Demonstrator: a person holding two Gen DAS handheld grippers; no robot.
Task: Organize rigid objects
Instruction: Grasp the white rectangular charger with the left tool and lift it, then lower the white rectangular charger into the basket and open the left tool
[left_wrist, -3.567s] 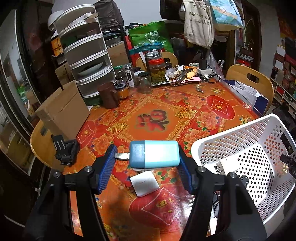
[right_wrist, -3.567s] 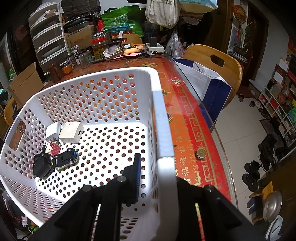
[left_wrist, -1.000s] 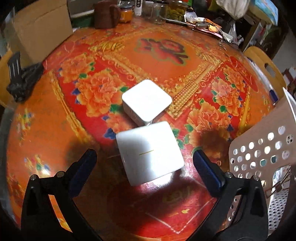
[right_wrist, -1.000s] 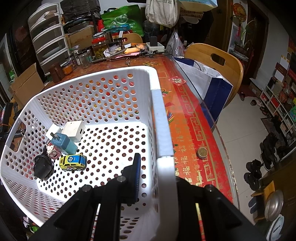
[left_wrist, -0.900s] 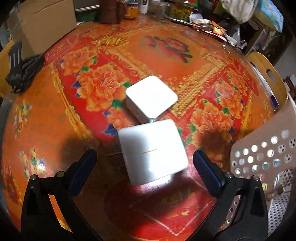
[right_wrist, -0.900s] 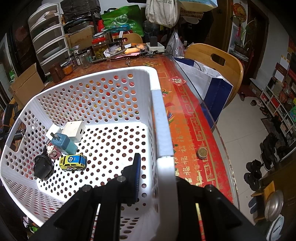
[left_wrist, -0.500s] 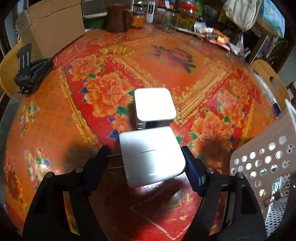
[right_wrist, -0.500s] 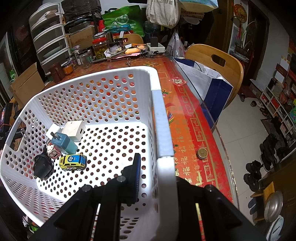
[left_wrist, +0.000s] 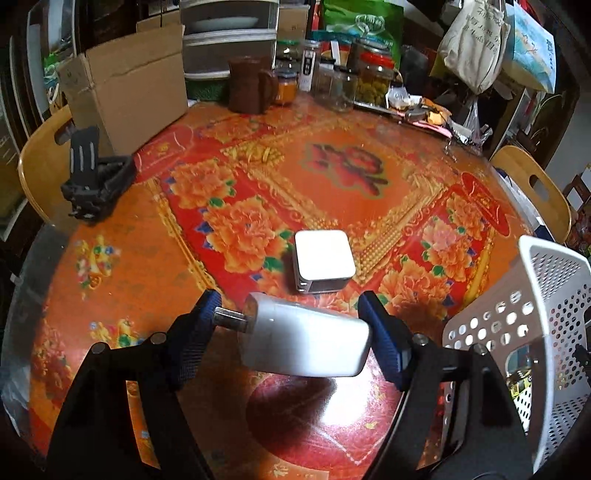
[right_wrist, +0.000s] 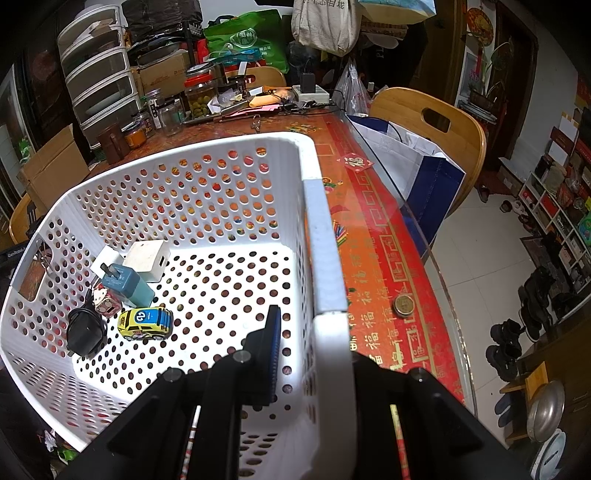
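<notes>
My left gripper is shut on a white plug adapter, its metal prong against the left pad, held above the red flowered table. A second white square adapter lies on the table just beyond it. The white perforated basket stands to the right. My right gripper is shut on the basket's right wall. Inside the basket lie a blue adapter, a white charger, a yellow toy car and a black plug.
A cardboard box, a black holder, a brown jug and several jars stand along the table's far side. Wooden chairs flank the table. A coin lies by the right edge.
My left gripper closed on the near white adapter and lifted it off the table, tilting the view up. The blue adapter went into the basket earlier. My right gripper has not moved.
</notes>
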